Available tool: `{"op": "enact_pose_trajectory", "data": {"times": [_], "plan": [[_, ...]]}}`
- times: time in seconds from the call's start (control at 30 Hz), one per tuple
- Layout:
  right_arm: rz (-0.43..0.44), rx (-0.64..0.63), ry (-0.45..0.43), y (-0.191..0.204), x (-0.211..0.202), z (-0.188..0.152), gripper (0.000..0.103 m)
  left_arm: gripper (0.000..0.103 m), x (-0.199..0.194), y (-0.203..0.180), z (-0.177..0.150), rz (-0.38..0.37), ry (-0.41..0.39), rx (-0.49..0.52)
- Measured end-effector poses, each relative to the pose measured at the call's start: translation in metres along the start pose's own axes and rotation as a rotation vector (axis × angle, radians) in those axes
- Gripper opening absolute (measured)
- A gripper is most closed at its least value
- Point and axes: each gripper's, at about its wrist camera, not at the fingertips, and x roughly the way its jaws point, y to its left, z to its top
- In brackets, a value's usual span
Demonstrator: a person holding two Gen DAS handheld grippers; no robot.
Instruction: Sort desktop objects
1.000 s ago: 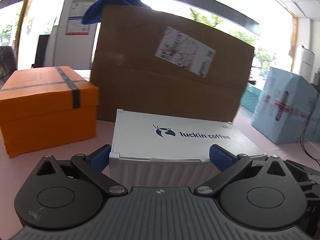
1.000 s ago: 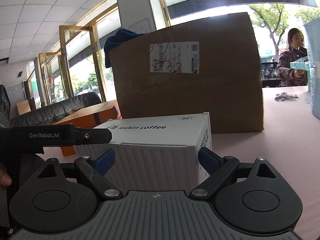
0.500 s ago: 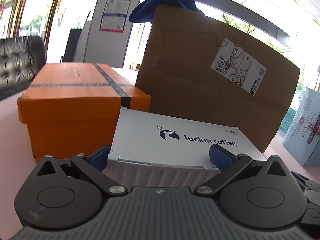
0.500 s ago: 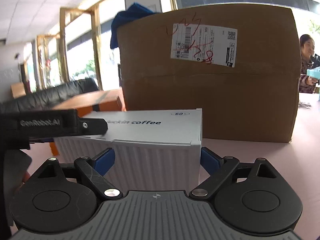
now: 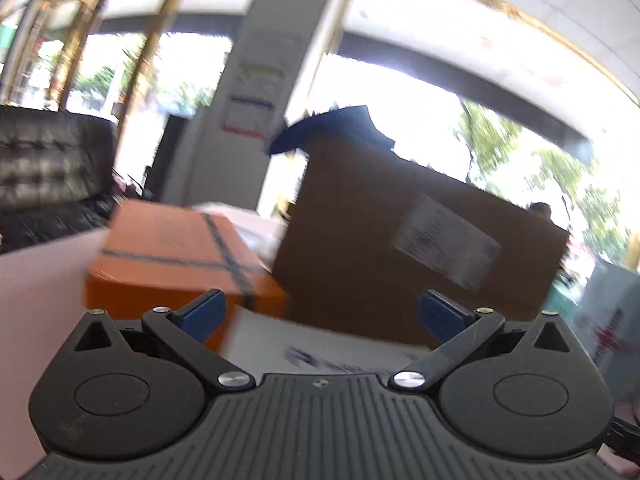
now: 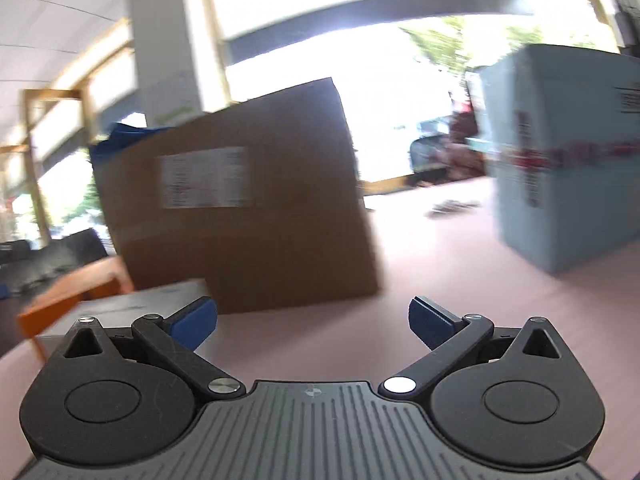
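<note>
Cardboard carton [image 6: 240,216], the biggest thing on the pink surface [image 6: 460,280], stands upright toward the back with a shipping label on its face and a blue cloth [image 5: 332,124] draped over its top corner; likely parked there as bulk that needs no sorting. Pale blue box [image 6: 560,152] with red tape stands well apart to the right, also upright. Orange box [image 5: 172,256], taped in a dark cross, lies flat just left of the carton. White coffee box [image 5: 320,344] lies flat in front of the orange one and beside the carton, close under the left claw [image 5: 320,312]; whether it touches its neighbours is lost in blur. Placement reads as deliberate: small boxes grouped against the carton. Left claw spread wide, fingers above the white box's top, gripping nothing. Right claw [image 6: 312,316] equally wide and empty, aimed at bare surface in front of the carton, the white box off to its left. Both views smeared by motion, so print and small litter near the blue box are unreadable. Judgement: white box looks set down, claws free for another item.
</note>
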Motion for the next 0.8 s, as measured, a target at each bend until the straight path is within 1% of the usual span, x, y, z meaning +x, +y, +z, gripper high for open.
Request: {"op": "enact_pose_trajectory", "data": {"times": [0.07, 0.1, 0.13, 0.17, 0.23, 0.3, 0.37, 0.43, 0.47, 0.5, 0.53, 0.57, 0.67, 0.8], "plan": [[-0.104, -0.001, -0.025, -0.016, 0.002, 0.001, 0.103, 0.103, 0.011, -0.035, -0.011, -0.106, 0.123, 0.006], [-0.13, 0.013, -0.036, -0.025, 0.003, -0.001, 0.103, 0.103, 0.02, -0.055, -0.02, -0.137, 0.181, 0.021], [-0.134, 0.046, -0.032, -0.036, 0.005, -0.005, 0.103, 0.103, 0.028, -0.074, -0.03, -0.16, 0.238, 0.041], [-0.138, 0.078, -0.024, -0.047, 0.008, -0.008, 0.103, 0.103, 0.038, -0.094, -0.042, -0.169, 0.29, 0.078], [-0.113, 0.14, 0.09, -0.07, 0.025, -0.014, 0.103, 0.103, 0.06, -0.129, -0.071, -0.159, 0.378, 0.166], [-0.116, 0.138, 0.216, -0.085, 0.041, -0.015, 0.103, 0.103, 0.082, -0.156, -0.101, -0.127, 0.472, 0.231], [-0.175, 0.09, 0.232, -0.086, 0.045, -0.02, 0.103, 0.103, 0.102, -0.171, -0.126, -0.116, 0.533, 0.241], [-0.234, 0.042, 0.247, -0.088, 0.048, -0.025, 0.103, 0.103, 0.123, -0.179, -0.145, -0.087, 0.512, 0.26], [-0.264, 0.018, 0.255, -0.088, 0.05, -0.027, 0.103, 0.103, 0.127, -0.185, -0.153, -0.06, 0.452, 0.309], [-0.293, -0.006, 0.265, -0.089, 0.052, -0.03, 0.103, 0.103, 0.133, -0.191, -0.159, -0.026, 0.441, 0.363], [-0.312, -0.014, 0.305, -0.088, 0.057, -0.034, 0.103, 0.103, 0.136, -0.194, -0.16, -0.021, 0.437, 0.38], [-0.331, -0.034, 0.33, -0.086, 0.061, -0.037, 0.103, 0.103, 0.137, -0.194, -0.159, -0.036, 0.439, 0.371], [-0.36, -0.089, 0.327, -0.078, 0.063, -0.037, 0.103, 0.103, 0.139, -0.195, -0.157, -0.04, 0.435, 0.366], [-0.358, -0.068, 0.33, -0.083, 0.066, -0.036, 0.103, 0.103, 0.142, -0.197, -0.157, -0.033, 0.428, 0.366]]}}
